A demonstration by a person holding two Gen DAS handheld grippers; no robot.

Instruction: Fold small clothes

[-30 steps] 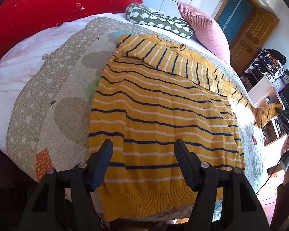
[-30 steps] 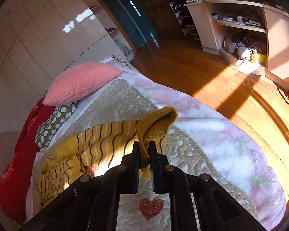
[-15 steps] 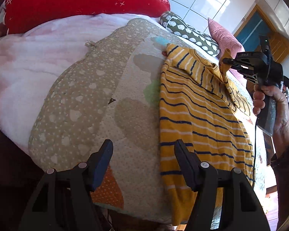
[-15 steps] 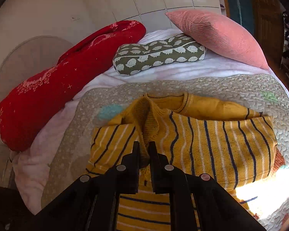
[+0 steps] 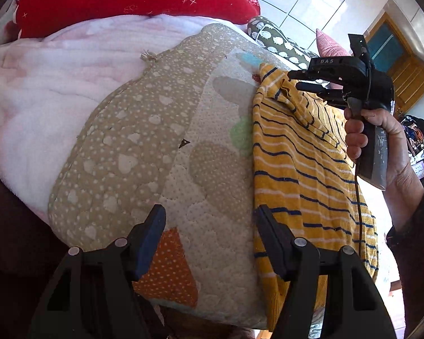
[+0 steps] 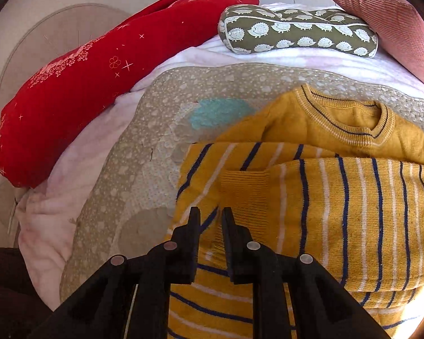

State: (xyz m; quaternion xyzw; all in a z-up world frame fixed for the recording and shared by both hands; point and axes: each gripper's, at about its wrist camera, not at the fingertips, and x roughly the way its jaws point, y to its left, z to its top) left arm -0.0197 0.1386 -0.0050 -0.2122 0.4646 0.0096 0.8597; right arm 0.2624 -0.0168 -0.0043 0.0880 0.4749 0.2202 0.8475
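Observation:
A yellow sweater with navy and white stripes (image 5: 294, 166) lies on a quilted mat (image 5: 144, 147) on the bed. Both sleeves are folded across its chest (image 6: 353, 192). The ribbed cuff (image 6: 244, 189) of the upper sleeve lies flat just ahead of my right gripper (image 6: 209, 220), whose jaws stand slightly apart with nothing between them. That gripper shows in the left wrist view (image 5: 296, 80) above the sweater's shoulder. My left gripper (image 5: 209, 220) is open and empty over the mat, left of the sweater's hem.
A red bolster (image 6: 99, 65), a green hedgehog-print pillow (image 6: 296, 32) and a pink cushion (image 6: 387, 19) lie at the head of the bed. A pink fleece blanket (image 5: 51, 84) lies under the mat. A wooden door (image 5: 407, 76) and cluttered shelves stand at the right.
My right gripper carried the sleeve cuff across the sweater's chest, laid it down and let go. My left gripper swung left, off the sweater's hem and over the mat.

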